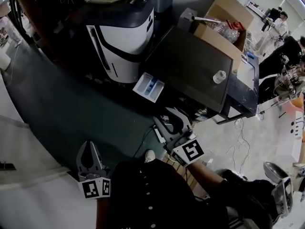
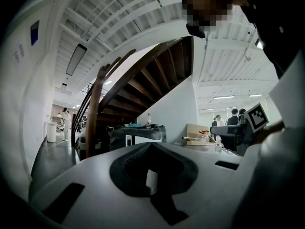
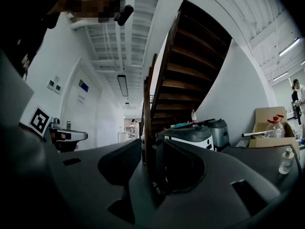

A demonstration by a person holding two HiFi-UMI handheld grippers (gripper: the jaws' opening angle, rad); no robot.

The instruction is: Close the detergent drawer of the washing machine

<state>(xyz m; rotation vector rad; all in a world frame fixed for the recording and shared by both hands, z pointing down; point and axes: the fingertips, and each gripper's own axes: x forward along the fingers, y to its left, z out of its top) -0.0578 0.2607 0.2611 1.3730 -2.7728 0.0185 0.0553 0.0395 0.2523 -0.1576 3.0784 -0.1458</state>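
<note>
In the head view the washing machine shows its dark flat top. Its detergent drawer, white with a blue compartment, sticks out of the front at the left. My right gripper hovers below the drawer, apart from it, its jaws open and empty. The right gripper view shows that gripper with a clear gap between the pads. My left gripper is held low at the left, well away from the drawer. Seen in its own view, the left gripper has its tips together with nothing between them.
A white and black appliance stands left of the machine. A small bottle sits on the machine's top, with an open cardboard box behind. Cables lie on the floor. People work at the far right. A dark staircase rises ahead.
</note>
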